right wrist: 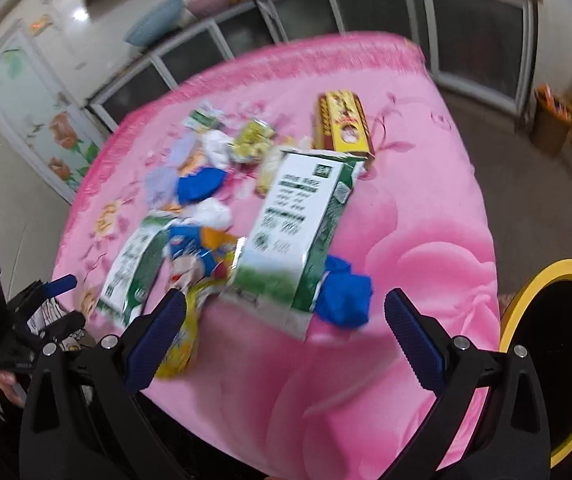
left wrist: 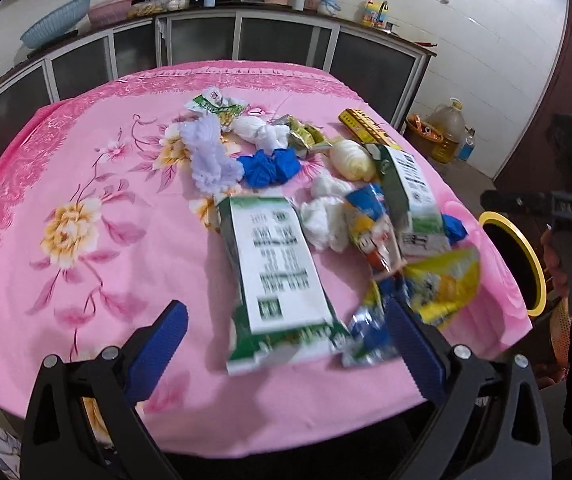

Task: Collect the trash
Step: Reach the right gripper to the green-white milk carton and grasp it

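Fingers of both grippers, left (left wrist: 286, 344) and right (right wrist: 286, 336), gape empty at the frames' bottom over the near trash, so close squarely on the carton (left wrist: 274, 276) at centre, then carry it to the bin (left wrist: 522, 264) at right.

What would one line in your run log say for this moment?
left gripper: open, empty, over milk carton | right gripper: open, empty | trash on pink tablecloth | yellow-rimmed bin beside table
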Tool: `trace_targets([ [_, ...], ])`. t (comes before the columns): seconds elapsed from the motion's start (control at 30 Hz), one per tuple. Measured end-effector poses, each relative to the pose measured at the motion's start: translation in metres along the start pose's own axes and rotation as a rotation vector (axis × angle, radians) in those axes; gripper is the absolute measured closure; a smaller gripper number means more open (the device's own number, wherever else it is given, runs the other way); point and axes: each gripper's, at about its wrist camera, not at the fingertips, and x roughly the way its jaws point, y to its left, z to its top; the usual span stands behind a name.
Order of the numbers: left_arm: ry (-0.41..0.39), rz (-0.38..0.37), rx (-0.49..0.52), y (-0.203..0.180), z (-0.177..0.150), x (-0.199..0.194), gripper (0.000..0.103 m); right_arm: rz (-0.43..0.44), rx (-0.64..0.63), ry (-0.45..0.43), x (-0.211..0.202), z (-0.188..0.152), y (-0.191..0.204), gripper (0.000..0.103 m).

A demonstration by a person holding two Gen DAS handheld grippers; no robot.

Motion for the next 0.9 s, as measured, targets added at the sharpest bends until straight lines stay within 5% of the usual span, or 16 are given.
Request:
trace_targets([
  [0.3, 0.107, 0.029, 0.028, 0.007, 0.030, 0.041, 0.008, 0.065, 0.136, 0.188, 0.052, 0.046, -0.005, 0.008],
  [0.67, 0.214, 0.056, 0.000, 0.016, 0.039, 0.089, 0.008, -0.161, -0.010, 0.255, 0.088, 0.060, 0.006, 0.008],
  [0.8, 0.229, 0.068, 0.009, 0.014, 0.039, 0.102, 0.008, -0.164, -0.022, 0.280, 0.100, 0.061, 0.007, 0.008],
  [0.83, 0.232, 0.070, 0.005, 0.015, 0.040, 0.105, 0.008, -0.150, -0.014, 0.285, 0.102, 0.061, 0.006, 0.010],
  [0.9, 0.235, 0.060, -0.007, 0.017, 0.039, 0.109, 0.010, -0.164, -0.012, 0.300, 0.106, 0.062, 0.006, 0.032],
])
